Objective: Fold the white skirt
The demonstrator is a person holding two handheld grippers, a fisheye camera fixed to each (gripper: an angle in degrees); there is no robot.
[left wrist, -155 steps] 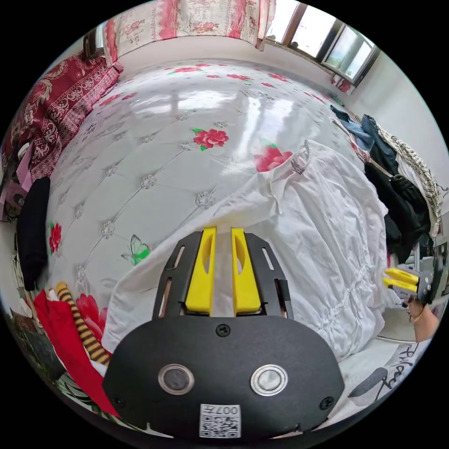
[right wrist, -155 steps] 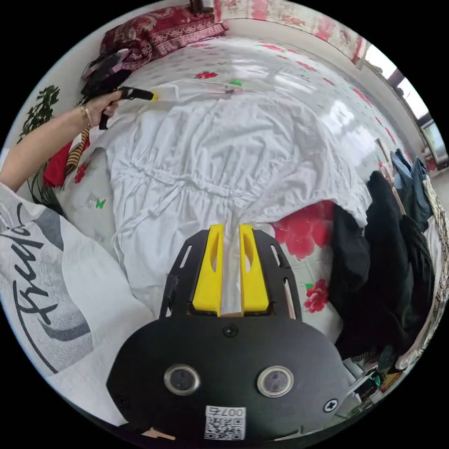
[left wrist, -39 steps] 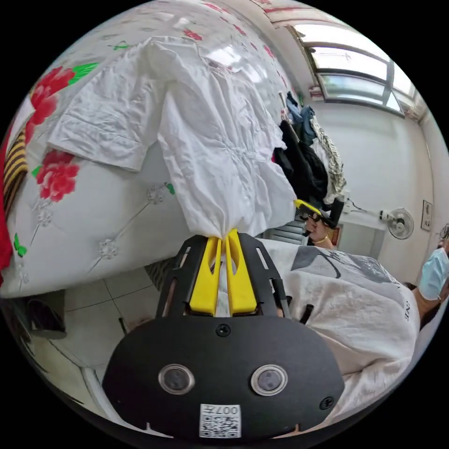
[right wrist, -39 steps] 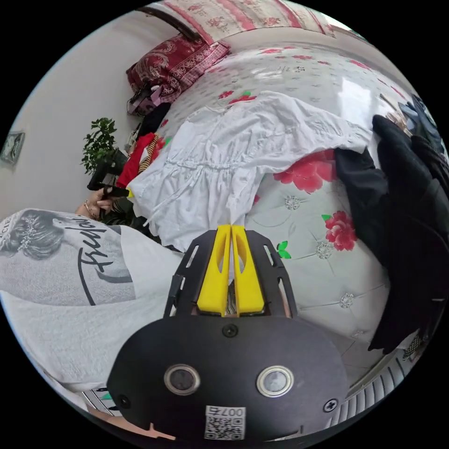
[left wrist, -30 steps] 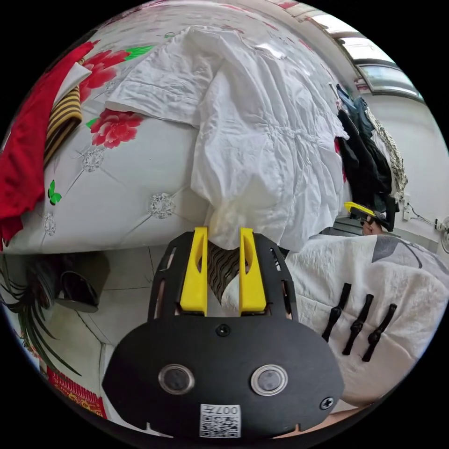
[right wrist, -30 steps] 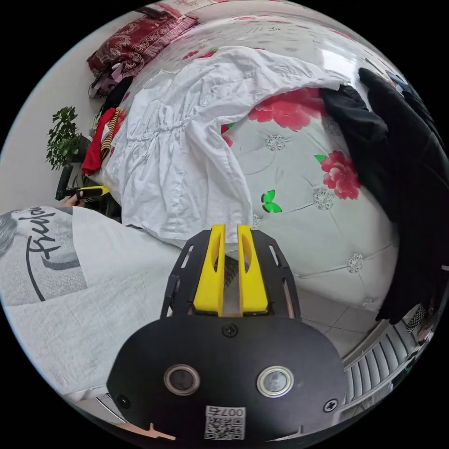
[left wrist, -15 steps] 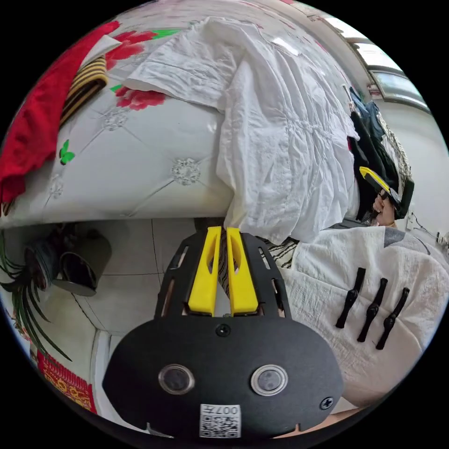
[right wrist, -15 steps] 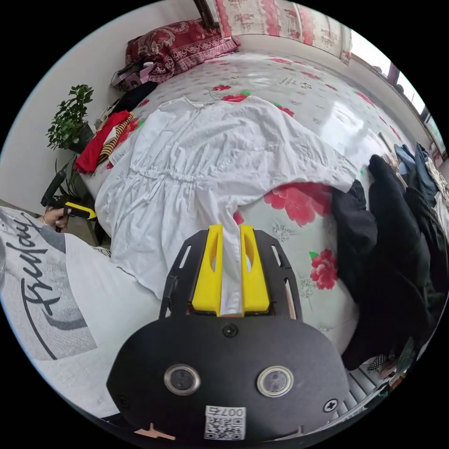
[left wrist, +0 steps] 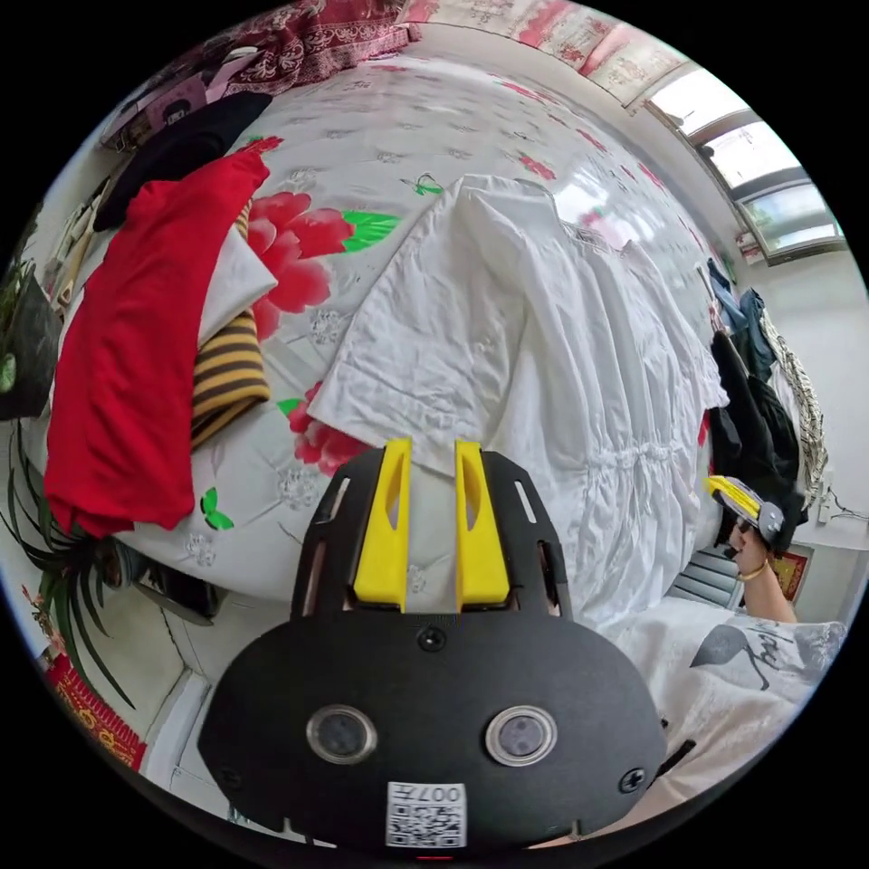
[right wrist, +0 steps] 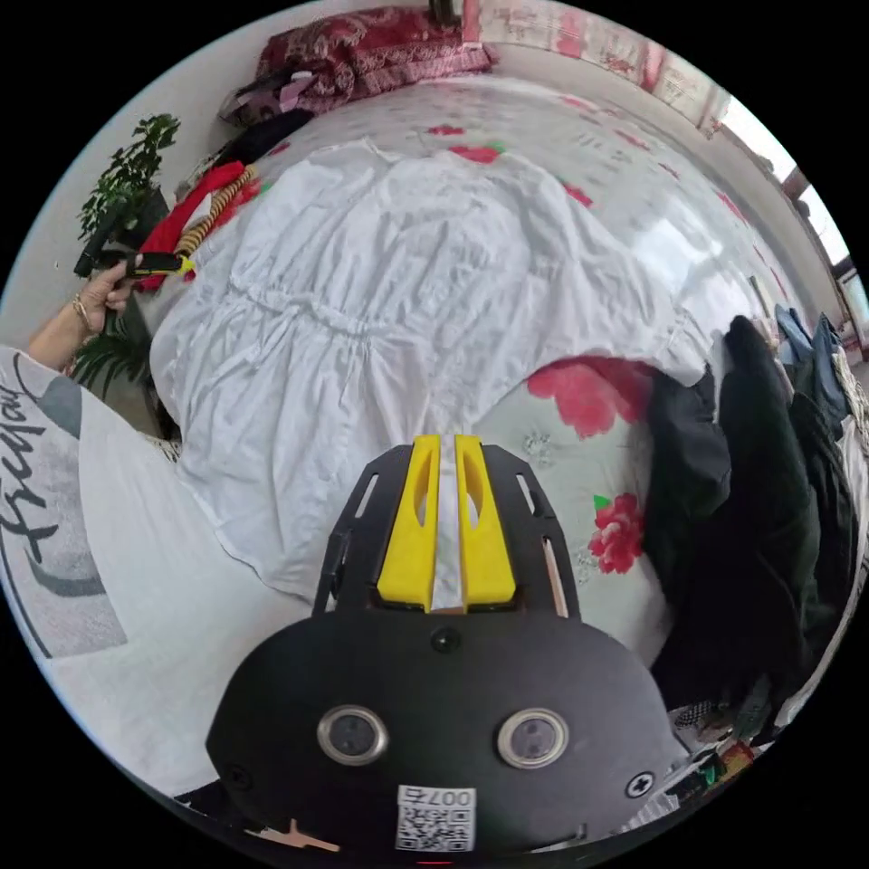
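The white skirt (left wrist: 561, 362) lies spread out on the flowered bed (left wrist: 380, 127), its lower part hanging over the near edge. My left gripper (left wrist: 430, 444) is open, its tips at the hem of the garment's left sleeve (left wrist: 407, 362), with bed cover showing between the jaws. In the right gripper view the white skirt (right wrist: 362, 299) spreads ahead. There my right gripper (right wrist: 446, 439) has its jaws close together on a strip of the white cloth at the skirt's right side. A hand holds the left gripper (right wrist: 158, 264) beside the far sleeve. The right gripper (left wrist: 742, 502) shows by the hem.
A red garment (left wrist: 127, 362) and a striped one (left wrist: 226, 380) lie left of the sleeve. Dark clothes (right wrist: 769, 507) pile at the bed's right edge. A plant (right wrist: 127, 181) stands by the wall. The person's printed white top (right wrist: 54, 543) is near.
The left gripper let go of the skirt's hem, rose from below the bed edge to the sleeve and stands open. The right gripper's jaws have narrowed onto cloth at the skirt's side.
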